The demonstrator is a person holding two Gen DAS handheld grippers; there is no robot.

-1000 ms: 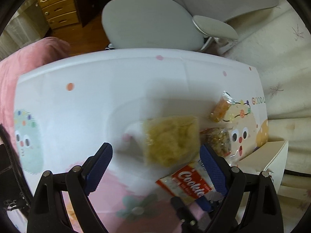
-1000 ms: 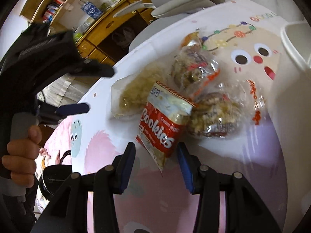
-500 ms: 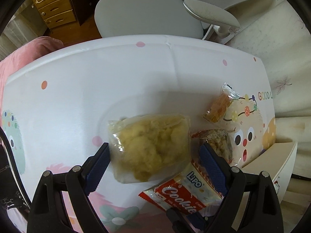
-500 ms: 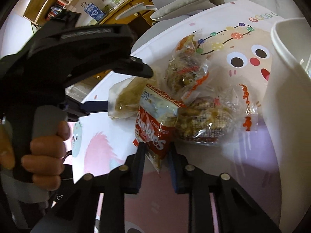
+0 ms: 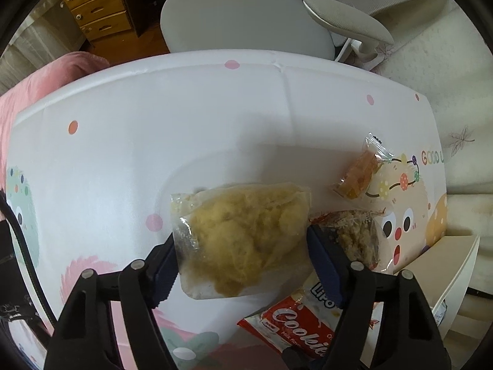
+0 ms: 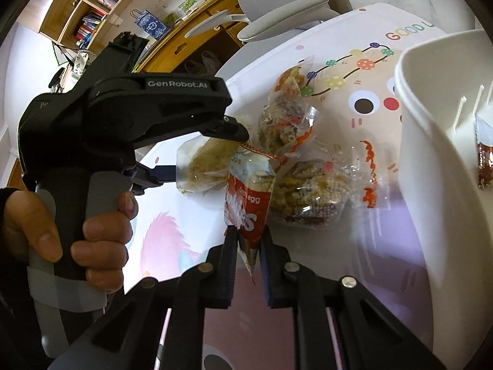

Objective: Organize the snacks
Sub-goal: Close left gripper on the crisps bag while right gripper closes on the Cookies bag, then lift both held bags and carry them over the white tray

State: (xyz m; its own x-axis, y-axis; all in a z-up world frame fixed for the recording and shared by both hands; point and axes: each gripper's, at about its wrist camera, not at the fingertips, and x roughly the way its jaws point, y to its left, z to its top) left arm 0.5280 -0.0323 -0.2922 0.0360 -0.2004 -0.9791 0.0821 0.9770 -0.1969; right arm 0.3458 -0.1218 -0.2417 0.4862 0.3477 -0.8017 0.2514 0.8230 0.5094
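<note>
My left gripper (image 5: 242, 246) is open, its blue fingers on either side of a clear bag of yellow snack (image 5: 243, 237) lying on the table. The bag also shows in the right wrist view (image 6: 203, 166). My right gripper (image 6: 248, 246) is shut on the lower end of a red-and-white Cookies pack (image 6: 249, 203) and holds it upright; the pack also shows in the left wrist view (image 5: 299, 326). Two clear packs of brown snack (image 6: 311, 197) (image 6: 283, 123) lie just beyond it. A small orange pack (image 5: 359, 172) lies farther right.
A white bin (image 6: 431, 160) stands at the right with a red packet (image 6: 485, 160) inside. The cartoon-print table cover (image 5: 123, 141) spreads left. A grey chair (image 5: 240, 15) stands past the far edge. The left gripper's body and the hand (image 6: 92, 231) fill the right view's left.
My left gripper has moved forward until its fingers flank the yellow snack bag. My right gripper has closed on the Cookies pack and tilted it upright, nearer the white bin.
</note>
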